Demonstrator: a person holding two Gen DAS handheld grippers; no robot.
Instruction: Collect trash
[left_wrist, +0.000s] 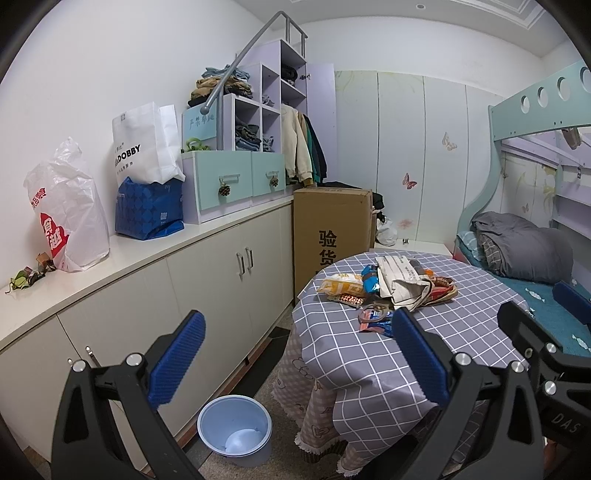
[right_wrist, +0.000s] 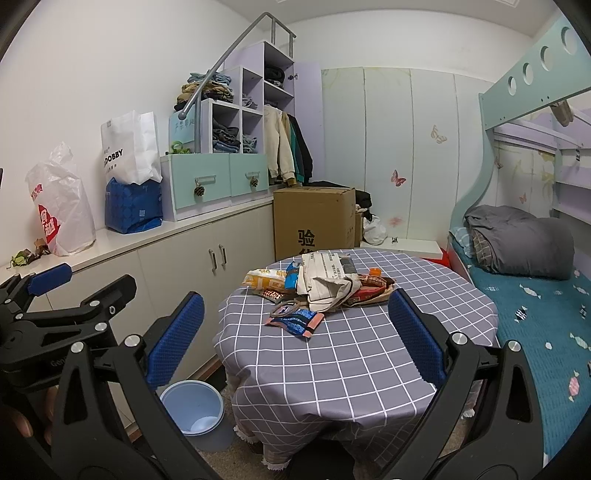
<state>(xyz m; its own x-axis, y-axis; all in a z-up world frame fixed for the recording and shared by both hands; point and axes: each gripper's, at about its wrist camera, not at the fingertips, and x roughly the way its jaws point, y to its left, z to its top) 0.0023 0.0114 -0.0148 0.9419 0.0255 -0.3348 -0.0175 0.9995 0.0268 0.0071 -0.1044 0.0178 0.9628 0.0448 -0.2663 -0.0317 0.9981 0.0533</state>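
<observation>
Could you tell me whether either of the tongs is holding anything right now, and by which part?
Nothing is held: the left tongs and right tongs are both open, short of the wrappers.

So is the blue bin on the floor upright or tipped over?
Upright: the blue bin stands beside the table, mouth upward; something pale lies at its bottom.

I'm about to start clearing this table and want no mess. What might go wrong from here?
The wrappers lie tangled with a cloth bag, so a grab may drag the bag along. The loose tablecloth could get pinched and pulled. The bin sits low beside the table, so a drop from table height may miss it.
</observation>
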